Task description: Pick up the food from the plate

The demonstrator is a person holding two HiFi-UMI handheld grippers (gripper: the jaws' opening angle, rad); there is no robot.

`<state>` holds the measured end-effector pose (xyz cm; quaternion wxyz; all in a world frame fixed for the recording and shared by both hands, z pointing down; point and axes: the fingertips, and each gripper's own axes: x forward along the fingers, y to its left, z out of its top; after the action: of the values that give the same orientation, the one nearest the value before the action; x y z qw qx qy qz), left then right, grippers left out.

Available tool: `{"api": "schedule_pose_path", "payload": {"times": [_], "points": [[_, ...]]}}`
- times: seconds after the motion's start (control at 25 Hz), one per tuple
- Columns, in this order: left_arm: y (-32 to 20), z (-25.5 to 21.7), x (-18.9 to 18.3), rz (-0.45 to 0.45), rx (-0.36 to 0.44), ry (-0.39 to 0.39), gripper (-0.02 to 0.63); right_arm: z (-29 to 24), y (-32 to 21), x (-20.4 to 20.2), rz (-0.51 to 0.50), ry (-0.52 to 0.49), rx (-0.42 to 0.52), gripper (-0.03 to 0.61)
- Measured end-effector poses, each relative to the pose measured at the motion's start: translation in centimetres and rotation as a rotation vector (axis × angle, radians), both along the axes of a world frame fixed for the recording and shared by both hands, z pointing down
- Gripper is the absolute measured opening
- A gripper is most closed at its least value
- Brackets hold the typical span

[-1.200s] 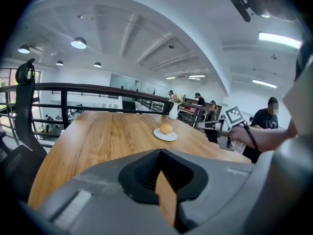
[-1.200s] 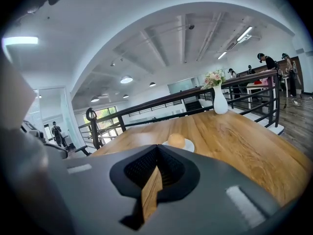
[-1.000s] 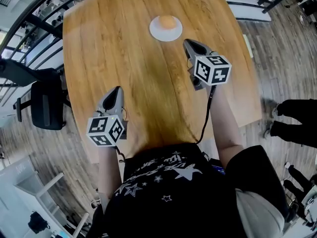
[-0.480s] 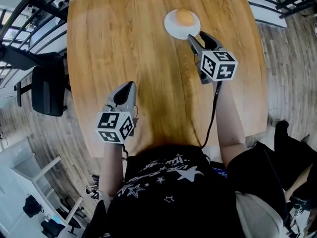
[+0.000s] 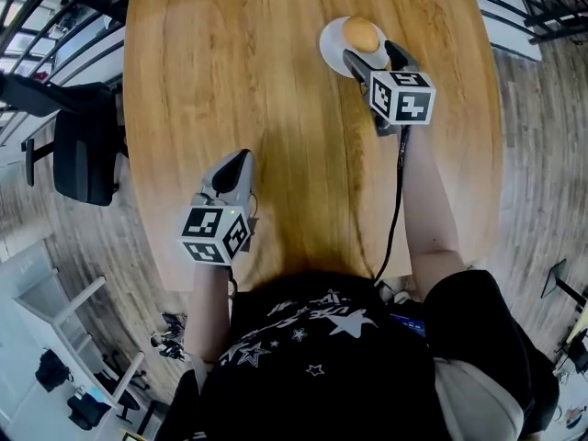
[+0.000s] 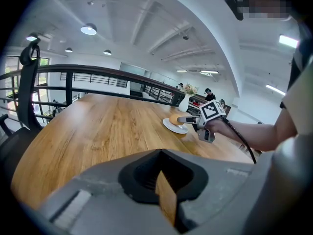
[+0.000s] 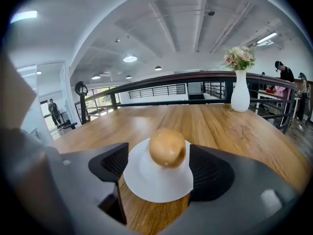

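Note:
A round golden-brown bun [image 5: 361, 35] [image 7: 167, 148] sits on a small white plate [image 5: 333, 51] [image 7: 156, 182] at the far side of the wooden table [image 5: 230, 62]. My right gripper [image 5: 372, 52] [image 7: 160, 168] is at the plate's near edge. Its jaws are opening wide, one on each side of the plate, and the bun lies just ahead between them, untouched. My left gripper [image 5: 241, 158] [image 6: 164, 199] hangs over the near left of the table, shut and empty. In the left gripper view the bun [image 6: 175, 118] and the right gripper [image 6: 184, 119] show far off.
A white vase with flowers [image 7: 240, 94] stands at the table's far right corner. A black chair [image 5: 78, 145] is beside the table's left edge. Dark railings run behind the table. Bare wood lies between the two grippers.
My right gripper has moved forward to the plate and its jaws have spread from shut to wide. The left gripper has hardly moved.

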<state>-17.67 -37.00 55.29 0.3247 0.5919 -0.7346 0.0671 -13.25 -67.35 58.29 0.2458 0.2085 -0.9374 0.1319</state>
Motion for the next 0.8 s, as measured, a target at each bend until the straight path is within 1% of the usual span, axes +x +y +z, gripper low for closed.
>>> {"api": "schedule_pose_path", "payload": {"times": [0.24, 0.52, 0.56, 0.6, 0.72, 0.8], "points": [[0.2, 0.8, -0.8, -0.01, -0.014, 0.008, 0.002, 1.9, -1.2, -1.8, -0.006, 0.072, 0.023, 0.38], [1.0, 1.1, -0.8, -0.028, -0.023, 0.012, 0.002, 2.5, -2.0, -2.8, 0.008, 0.082, 0.009, 0.38], [1.1, 1.1, -0.7, -0.029, -0.024, 0.012, 0.002, 2.6, -2.2, -2.8, 0.016, 0.086, 0.007, 0.376], [1.2, 1.1, -0.6, -0.029, -0.025, 0.012, 0.002, 2.6, -2.3, -2.6, 0.025, 0.092, 0.006, 0.332], [1.8, 1.0, -0.6, -0.036, -0.026, 0.006, 0.002, 2.7, -2.2, -2.3, 0.029, 0.111, -0.003, 0.321], [2.1, 1.0, -0.6, -0.042, -0.026, 0.002, 0.002, 2.7, -1.8, -2.1, 0.026, 0.101, -0.024, 0.319]]}}
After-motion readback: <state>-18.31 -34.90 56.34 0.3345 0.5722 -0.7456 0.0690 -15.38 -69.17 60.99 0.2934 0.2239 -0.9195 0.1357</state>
